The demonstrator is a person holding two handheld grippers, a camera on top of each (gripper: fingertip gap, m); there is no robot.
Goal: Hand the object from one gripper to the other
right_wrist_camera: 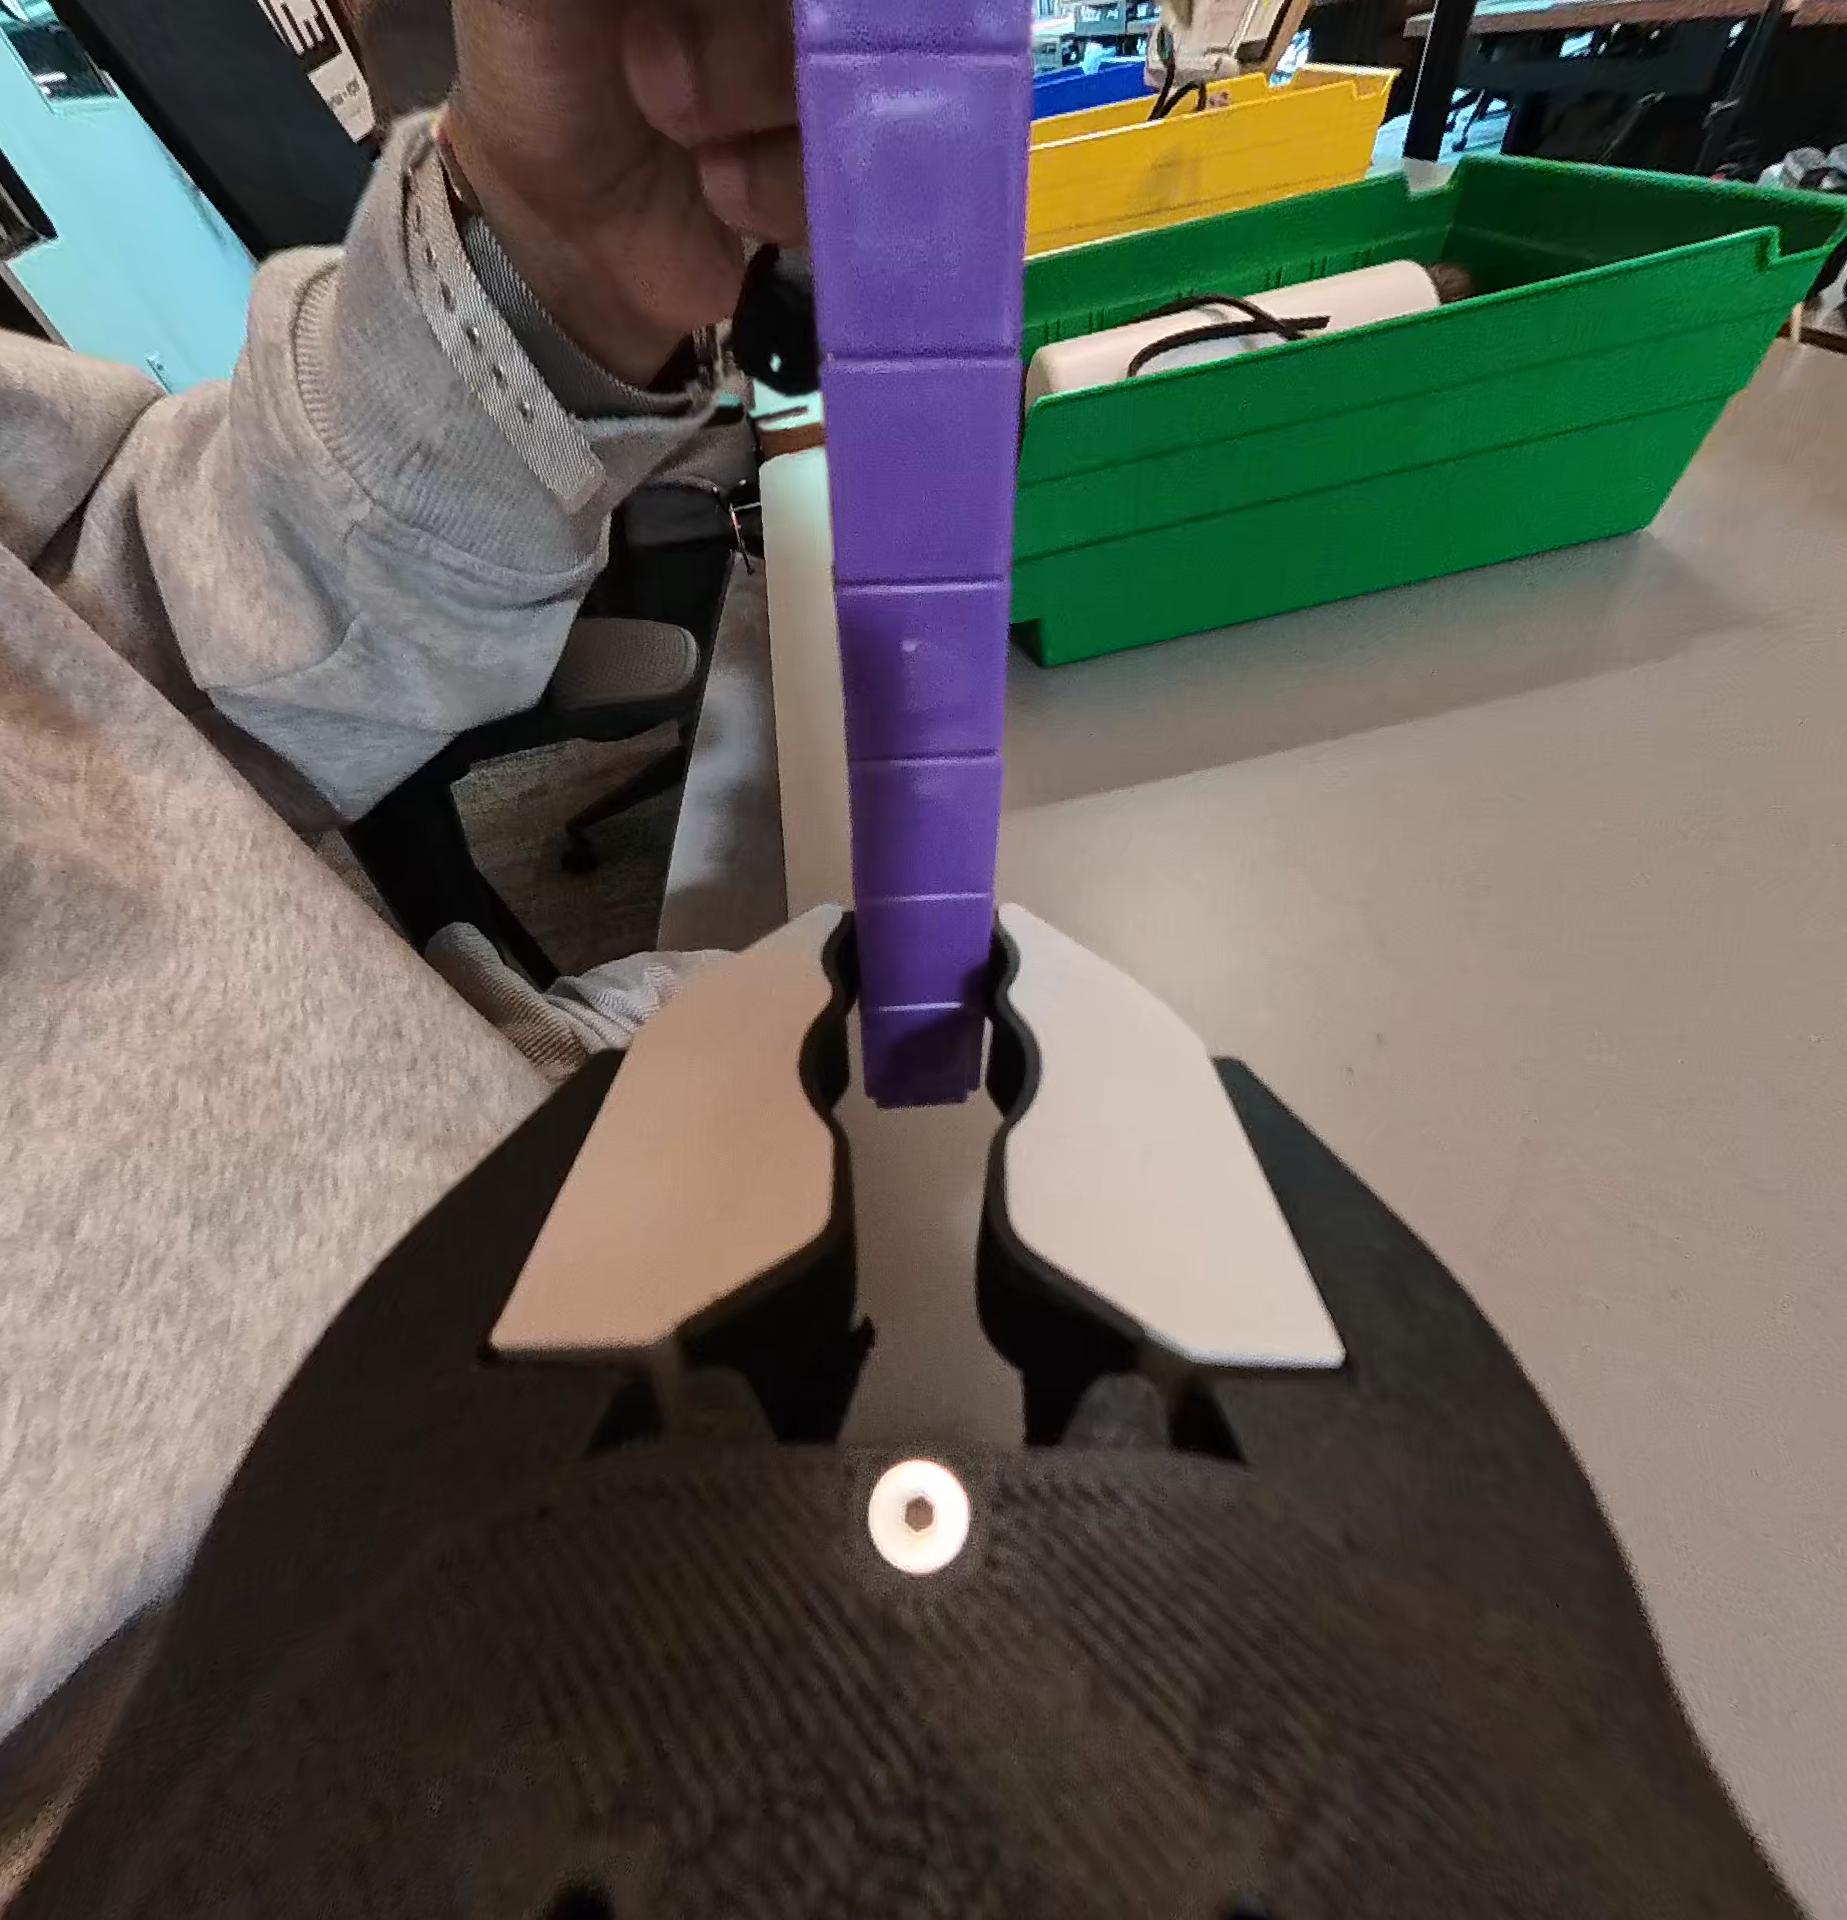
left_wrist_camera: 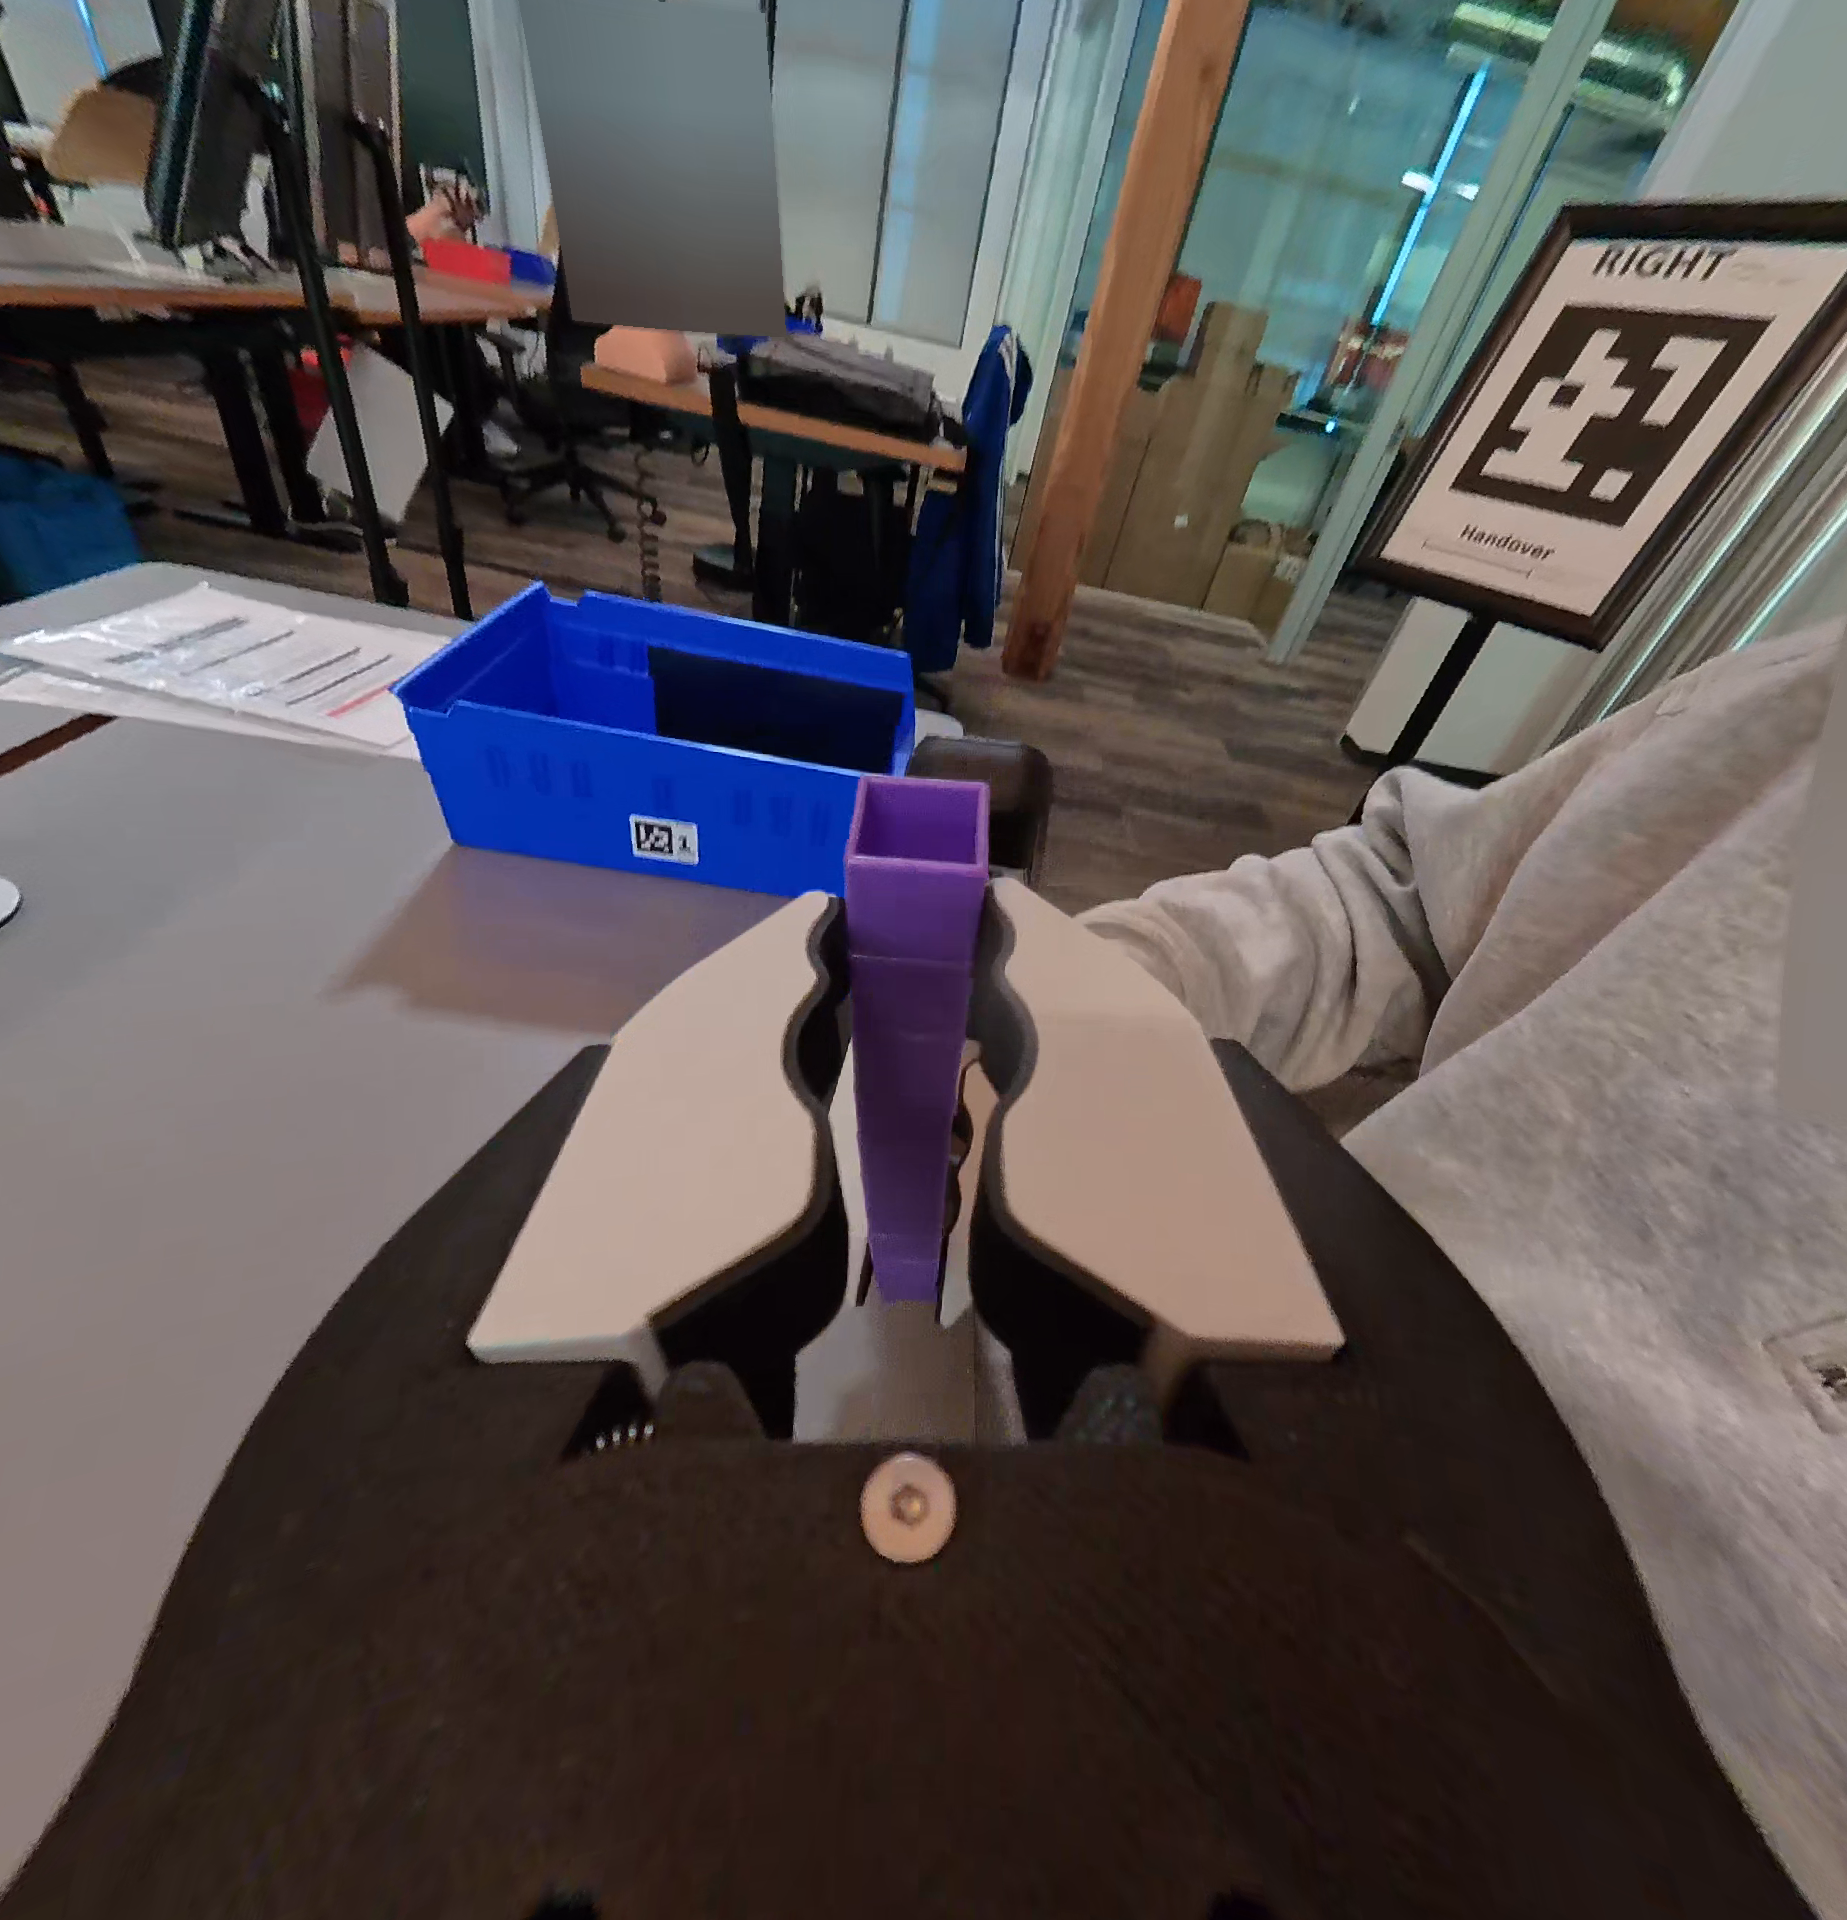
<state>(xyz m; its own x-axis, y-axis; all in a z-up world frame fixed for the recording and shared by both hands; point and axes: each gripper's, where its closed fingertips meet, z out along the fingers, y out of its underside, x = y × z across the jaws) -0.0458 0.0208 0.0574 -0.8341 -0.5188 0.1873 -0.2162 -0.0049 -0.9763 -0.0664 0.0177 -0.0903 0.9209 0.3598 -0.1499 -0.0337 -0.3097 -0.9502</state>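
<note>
The object is a purple square tube made of stacked segments, hollow at its upper end point(left_wrist_camera: 917, 935). My left gripper point(left_wrist_camera: 914, 914) is shut on it near that open end, both fingertips pressed to its sides. The tube runs down away from the camera. In the right wrist view the tube point(right_wrist_camera: 919, 520) rises from my right gripper point(right_wrist_camera: 924, 966), whose fingertips are closed on its lower end. It leaves the frame at the top, beside a person's hand point(right_wrist_camera: 628, 156). The left gripper itself is out of that view.
A blue bin point(left_wrist_camera: 586, 790) and papers point(left_wrist_camera: 202, 655) lie on the grey table point(left_wrist_camera: 223, 1039). A framed marker sign point(left_wrist_camera: 1625, 416) stands at right. A green bin point(right_wrist_camera: 1418, 468) holding a white object point(right_wrist_camera: 1210, 332) and a yellow bin point(right_wrist_camera: 1189, 156) stand beyond. Grey sleeves point(left_wrist_camera: 1521, 935) are close by.
</note>
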